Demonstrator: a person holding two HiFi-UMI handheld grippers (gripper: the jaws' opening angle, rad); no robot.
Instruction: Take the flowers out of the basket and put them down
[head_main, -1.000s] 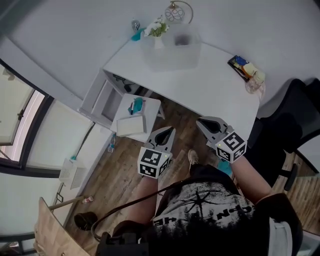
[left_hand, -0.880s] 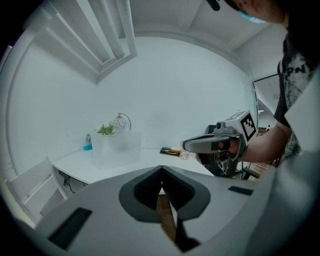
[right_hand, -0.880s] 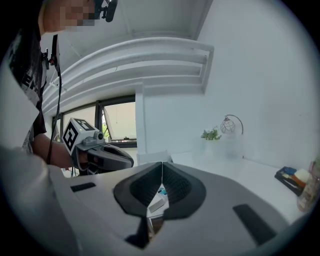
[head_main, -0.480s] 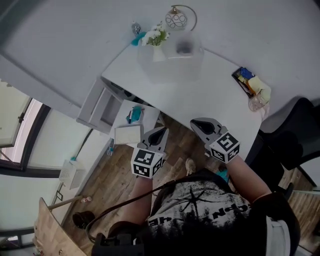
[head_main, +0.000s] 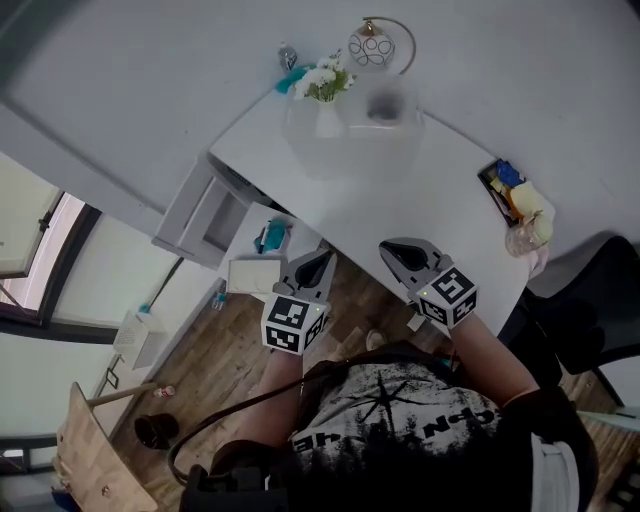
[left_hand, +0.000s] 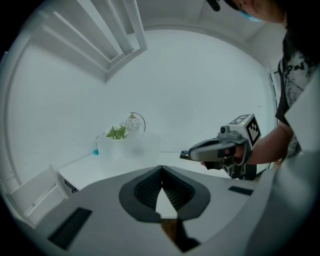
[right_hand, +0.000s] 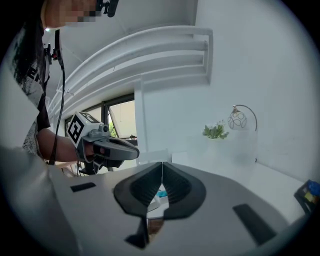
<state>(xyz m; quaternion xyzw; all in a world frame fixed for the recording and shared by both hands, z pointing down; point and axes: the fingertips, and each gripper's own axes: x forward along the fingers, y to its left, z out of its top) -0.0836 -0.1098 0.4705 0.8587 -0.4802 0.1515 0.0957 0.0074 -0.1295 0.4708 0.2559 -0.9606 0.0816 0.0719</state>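
Flowers (head_main: 323, 80) stand in translucent basket (head_main: 385, 130) at far end of white desk (head_main: 420, 215), beside globe lamp (head_main: 372, 45). Left gripper (head_main: 321, 259), right gripper (head_main: 392, 247): jaws pressed together, empty, well apart from basket. Shirt print (head_main: 400, 420) unreadable.

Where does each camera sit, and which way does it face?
Head view: on the person's head, facing steeply down at table and floor; shows torso, forearms, left gripper, right gripper.
Left gripper view: on that gripper, along its shut jaws toward the flowers; shows the right gripper.
Right gripper view: likewise, along shut jaws toward the flowers; shows the left gripper.
Shared: all three see the flowers and table.
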